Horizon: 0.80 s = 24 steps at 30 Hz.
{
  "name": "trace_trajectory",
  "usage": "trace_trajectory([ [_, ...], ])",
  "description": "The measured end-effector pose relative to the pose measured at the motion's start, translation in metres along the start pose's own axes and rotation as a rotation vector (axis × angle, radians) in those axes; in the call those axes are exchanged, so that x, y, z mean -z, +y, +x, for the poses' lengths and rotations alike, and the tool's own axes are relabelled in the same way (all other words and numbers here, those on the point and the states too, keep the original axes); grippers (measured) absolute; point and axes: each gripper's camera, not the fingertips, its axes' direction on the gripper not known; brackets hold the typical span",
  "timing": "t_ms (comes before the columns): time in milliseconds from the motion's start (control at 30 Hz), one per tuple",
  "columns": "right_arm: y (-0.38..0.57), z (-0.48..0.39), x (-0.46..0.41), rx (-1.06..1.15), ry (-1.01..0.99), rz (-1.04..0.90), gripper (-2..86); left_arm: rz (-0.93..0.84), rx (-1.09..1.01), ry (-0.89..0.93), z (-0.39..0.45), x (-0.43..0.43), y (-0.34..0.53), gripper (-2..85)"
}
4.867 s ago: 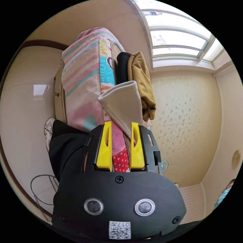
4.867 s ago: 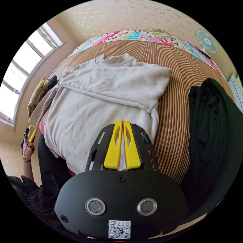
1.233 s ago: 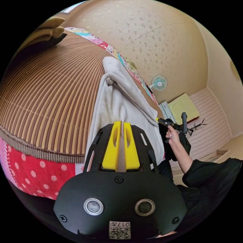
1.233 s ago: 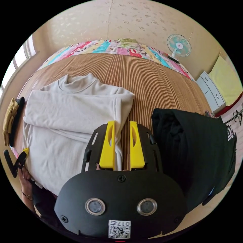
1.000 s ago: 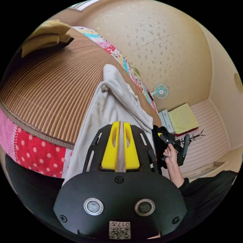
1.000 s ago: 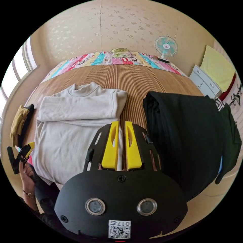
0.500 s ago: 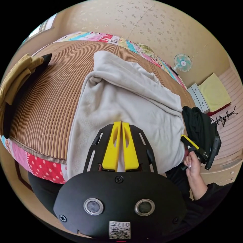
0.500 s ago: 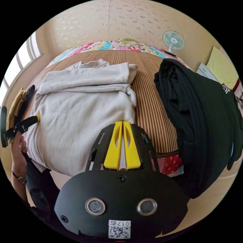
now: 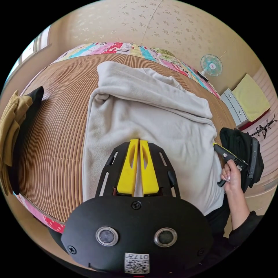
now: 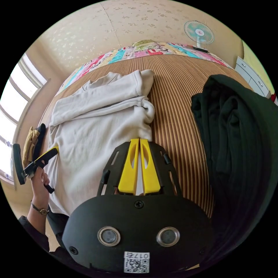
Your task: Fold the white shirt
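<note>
We stand at a bed covered by a brown ribbed mat (image 9: 58, 121), with a patterned wall behind it and a small fan (image 10: 199, 32) at the far side. The white shirt (image 9: 150, 121) lies flat on the mat straight ahead of both pairs of jaws, its long axis running away from us toward the collar, sleeves already folded across the chest. Beyond the outer side of our right gripper (image 10: 139, 166) sits a heap of dark clothing (image 10: 240, 139), apart from the shirt; a mustard-coloured garment (image 9: 10, 127) lies well off to the outer side of our left gripper (image 9: 138, 167).

Both pairs of yellow jaws are pressed nearly together with pale cloth between them, so we judge each is clamped on the shirt's near hem, the left at one corner and the right at the other. With the hem at our jaws and the collar farthest off, the coming fold would carry the hem forward along that axis, both hands equally near.
</note>
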Motion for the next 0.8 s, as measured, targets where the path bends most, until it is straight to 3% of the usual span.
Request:
trace_trajectory([
  [267, -0.036, -0.013, -0.022, 0.021, 0.083, 0.023, 0.3, -0.048, -0.051, 0.079, -0.018, -0.002, -0.066, -0.9],
  [400, -0.036, -0.014, -0.022, 0.023, 0.074, 0.028, 0.3, 0.239, -0.074, 0.217, -0.048, 0.084, -0.011, -0.7],
  [533, -0.036, -0.012, -0.022, 0.013, 0.044, 0.032, 0.2, 0.329, 0.016, 0.271, -0.095, 0.16, 0.073, 0.8],
  [667, -0.036, -0.013, -0.022, 0.006, 0.03, 0.035, 0.2, 0.269, 0.044, 0.305, -0.127, 0.198, 0.108, 8.1],
  [800, -0.037, -0.028, -0.022, 0.034, 0.077, 0.036, 0.4, 0.104, 0.026, 0.286, -0.139, 0.204, 0.134, 9.9],
])
